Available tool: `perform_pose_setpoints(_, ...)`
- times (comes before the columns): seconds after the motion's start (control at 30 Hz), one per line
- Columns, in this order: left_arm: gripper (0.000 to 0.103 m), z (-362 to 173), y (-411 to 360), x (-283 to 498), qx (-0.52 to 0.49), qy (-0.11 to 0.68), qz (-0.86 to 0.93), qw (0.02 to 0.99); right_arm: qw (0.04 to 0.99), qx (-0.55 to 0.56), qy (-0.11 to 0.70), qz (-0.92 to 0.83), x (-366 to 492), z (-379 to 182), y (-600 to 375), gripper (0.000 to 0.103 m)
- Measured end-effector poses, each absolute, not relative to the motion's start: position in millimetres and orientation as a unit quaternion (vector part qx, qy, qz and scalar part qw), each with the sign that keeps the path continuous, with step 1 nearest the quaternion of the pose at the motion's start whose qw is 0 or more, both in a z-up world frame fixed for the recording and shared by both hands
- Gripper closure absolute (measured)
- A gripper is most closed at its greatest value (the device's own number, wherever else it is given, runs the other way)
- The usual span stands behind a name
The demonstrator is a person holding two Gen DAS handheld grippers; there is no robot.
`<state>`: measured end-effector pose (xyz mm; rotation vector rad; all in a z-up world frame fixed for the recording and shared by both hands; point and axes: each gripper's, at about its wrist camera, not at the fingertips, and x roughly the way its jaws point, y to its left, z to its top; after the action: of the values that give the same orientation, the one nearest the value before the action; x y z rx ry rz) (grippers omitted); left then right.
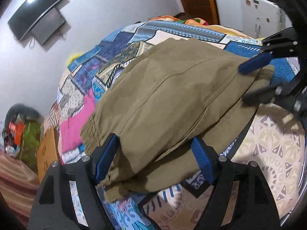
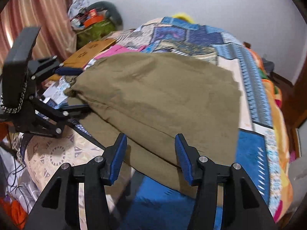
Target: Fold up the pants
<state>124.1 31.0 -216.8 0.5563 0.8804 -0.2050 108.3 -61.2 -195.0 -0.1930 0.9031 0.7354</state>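
The olive pants point(image 1: 168, 95) lie folded on a bed with a patchwork quilt point(image 1: 119, 44). Left gripper point(image 1: 153, 161) and right gripper point(image 2: 151, 159) both stand open beside them. A television point(image 1: 34, 13) hangs on the white wall.

Your grippers' open jaws straddle the pants point(image 1: 163, 95) edges, bare quilt point(image 2: 249, 153) beyond, cardboard box point(image 2: 92, 51) bedside.

I see plain olive-khaki pants point(image 1: 172, 95) on a patchwork bedspread point(image 1: 119, 57) of blue, pink and cream prints. My grippers are black with ribbed blue pads point(image 2: 119, 159). Near the bed's far corner hangs a striped pink curtain point(image 2: 38, 9).
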Motion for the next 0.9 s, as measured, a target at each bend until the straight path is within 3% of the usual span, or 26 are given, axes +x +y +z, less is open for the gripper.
perform_pose_setpoints(0.13, 0.026, -206.2, 38.5, 138.6, 0.229, 0.435, -0.110, 0.864, 0.824, -0.116, 0.422, 0.359, 106.0, -200.6, -43.9, 0.055)
perform_pose_setpoints(0.23, 0.026, -199.4, 47.0, 148.1, 0.195, 0.443, -0.114, 0.867, 0.824, -0.118, 0.418, 0.365, 108.4, -202.1, -37.6, 0.049)
perform_pose_setpoints(0.4, 0.026, -191.3, 55.3, 156.9, 0.155, 0.450, -0.111, 0.873, 0.840, -0.119, 0.397, 0.351, 112.1, -200.7, -31.0, 0.050)
perform_pose_setpoints(0.43, 0.026, -190.4, 54.9, 155.7, 0.155, 0.449, -0.111, 0.873, 0.845, -0.118, 0.390, 0.347, 111.9, -199.4, -31.4, 0.055)
perform_pose_setpoints(0.47, 0.026, -190.3, 53.4, 153.6, 0.156, 0.448, -0.111, 0.873, 0.847, -0.115, 0.386, 0.345, 115.0, -197.8, -31.2, 0.068)
perform_pose_setpoints(0.57, 0.026, -191.8, 49.5, 145.4, 0.163, 0.445, -0.119, 0.873, 0.848, -0.102, 0.383, 0.353, 118.0, -192.7, -32.7, 0.092)
perform_pose_setpoints(0.7, 0.026, -197.8, 44.1, 133.7, 0.183, 0.443, -0.112, 0.870, 0.851, -0.096, 0.372, 0.357, 115.9, -182.2, -35.1, 0.096)
perform_pose_setpoints(0.73, 0.027, -199.5, 43.5, 132.5, 0.186, 0.444, -0.109, 0.870, 0.850, -0.093, 0.372, 0.361, 114.9, -180.0, -36.1, 0.096)
perform_pose_setpoints(0.8, 0.054, -203.0, 42.4, 130.2, 0.201, 0.444, -0.092, 0.868, 0.849, -0.089, 0.370, 0.368, 111.2, -175.0, -38.8, 0.096)
perform_pose_setpoints(0.87, 0.067, -203.7, 44.4, 128.9, 0.205, 0.445, -0.078, 0.868, 0.847, -0.088, 0.368, 0.373, 108.1, -171.2, -41.4, 0.097)
perform_pose_setpoints(0.9, 0.068, -202.2, 46.4, 127.7, 0.197, 0.444, -0.080, 0.870, 0.847, -0.088, 0.368, 0.375, 106.7, -169.7, -42.9, 0.097)
